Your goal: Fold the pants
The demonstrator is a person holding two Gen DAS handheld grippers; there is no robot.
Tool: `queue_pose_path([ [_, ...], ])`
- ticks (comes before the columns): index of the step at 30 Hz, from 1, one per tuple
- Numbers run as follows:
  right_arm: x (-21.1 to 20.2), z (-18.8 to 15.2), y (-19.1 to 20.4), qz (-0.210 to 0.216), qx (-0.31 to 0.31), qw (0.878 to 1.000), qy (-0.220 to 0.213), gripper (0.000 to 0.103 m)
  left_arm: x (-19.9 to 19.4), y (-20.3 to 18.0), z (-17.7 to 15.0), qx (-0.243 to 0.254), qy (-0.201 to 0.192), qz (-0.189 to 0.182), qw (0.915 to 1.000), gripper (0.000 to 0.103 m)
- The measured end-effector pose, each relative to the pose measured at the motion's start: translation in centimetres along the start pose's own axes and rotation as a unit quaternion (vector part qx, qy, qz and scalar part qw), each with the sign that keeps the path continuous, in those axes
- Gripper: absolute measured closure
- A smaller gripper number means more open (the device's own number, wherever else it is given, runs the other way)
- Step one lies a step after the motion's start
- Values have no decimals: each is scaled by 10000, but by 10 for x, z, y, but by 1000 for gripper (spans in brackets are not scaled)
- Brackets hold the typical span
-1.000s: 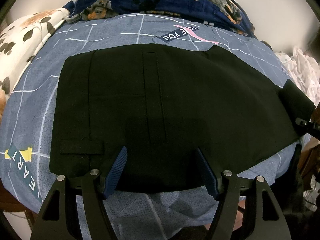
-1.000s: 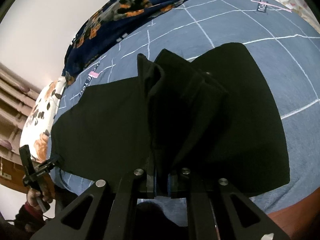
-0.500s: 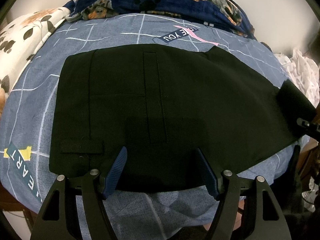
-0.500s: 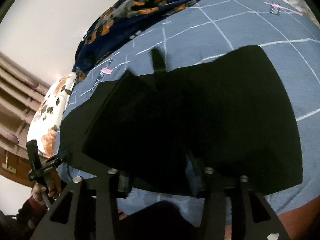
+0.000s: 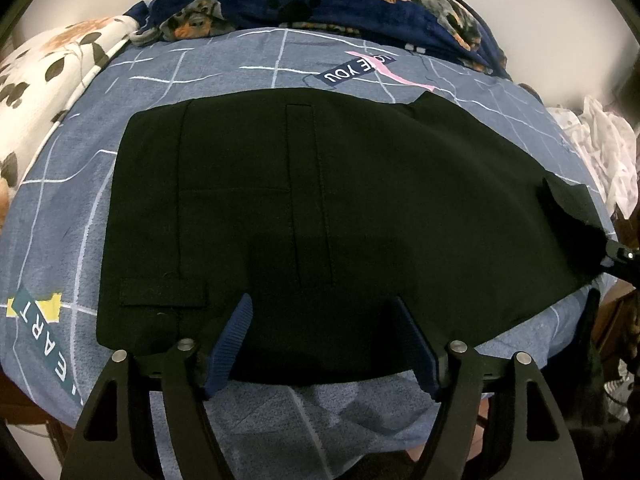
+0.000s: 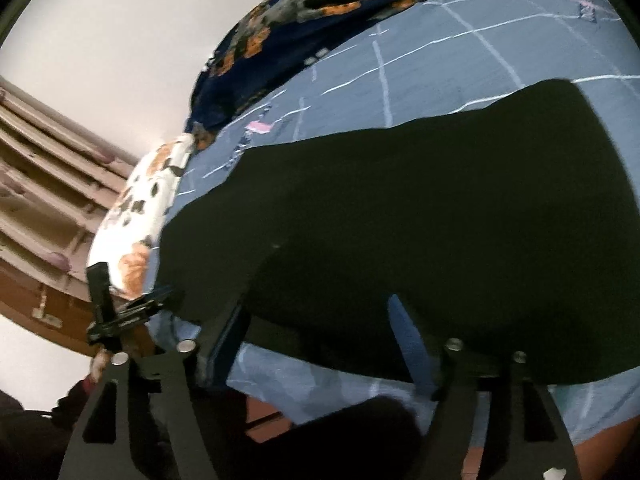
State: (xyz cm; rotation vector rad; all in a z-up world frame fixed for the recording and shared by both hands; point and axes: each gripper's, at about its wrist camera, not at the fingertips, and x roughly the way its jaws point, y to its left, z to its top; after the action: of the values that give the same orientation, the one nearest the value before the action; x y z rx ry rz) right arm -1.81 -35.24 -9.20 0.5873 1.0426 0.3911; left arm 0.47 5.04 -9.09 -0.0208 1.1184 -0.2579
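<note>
Left tongs [image 5: 326, 340] and right tongs [image 6: 320, 340] both gape wide.

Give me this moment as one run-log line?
left gripper: open, over pants | right gripper: open, empty | pants: flat on bed

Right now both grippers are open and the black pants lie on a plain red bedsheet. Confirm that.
Not quite. The sheet is blue with a white grid, not plain red, as the left wrist view shows. The rest holds: the left gripper and right gripper are open, and the black pants lie on it.
</note>
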Motion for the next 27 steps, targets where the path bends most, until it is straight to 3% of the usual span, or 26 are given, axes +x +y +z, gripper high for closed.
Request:
queue_pose_path([
  [6, 5, -2, -9, 957, 510, 9941, 88, 27, -2, -3, 0, 72, 12, 35, 10000, 28],
  [10, -25, 8, -25, 1663, 976, 9806, -352, 26, -12, -7, 4, 85, -121, -100, 9998, 28],
  [14, -44, 10, -35, 1657, 1064, 9784, -629, 26, -26, -22, 10, 219, -297, -363, 9987, 28],
  [19, -46, 5, -39, 1550, 1107, 9801, -556, 26, -32, -57, 16, 635, -150, -780, 9948, 28],
  [22, -56, 6, -45, 1651, 1187, 9768, -666, 26, -38, -72, 17, 856, -240, -818, 9927, 28],
  [27, -48, 5, -29, 1678, 983, 9794, -542, 26, -42, -58, 24, 450, -386, -924, 9940, 28],
])
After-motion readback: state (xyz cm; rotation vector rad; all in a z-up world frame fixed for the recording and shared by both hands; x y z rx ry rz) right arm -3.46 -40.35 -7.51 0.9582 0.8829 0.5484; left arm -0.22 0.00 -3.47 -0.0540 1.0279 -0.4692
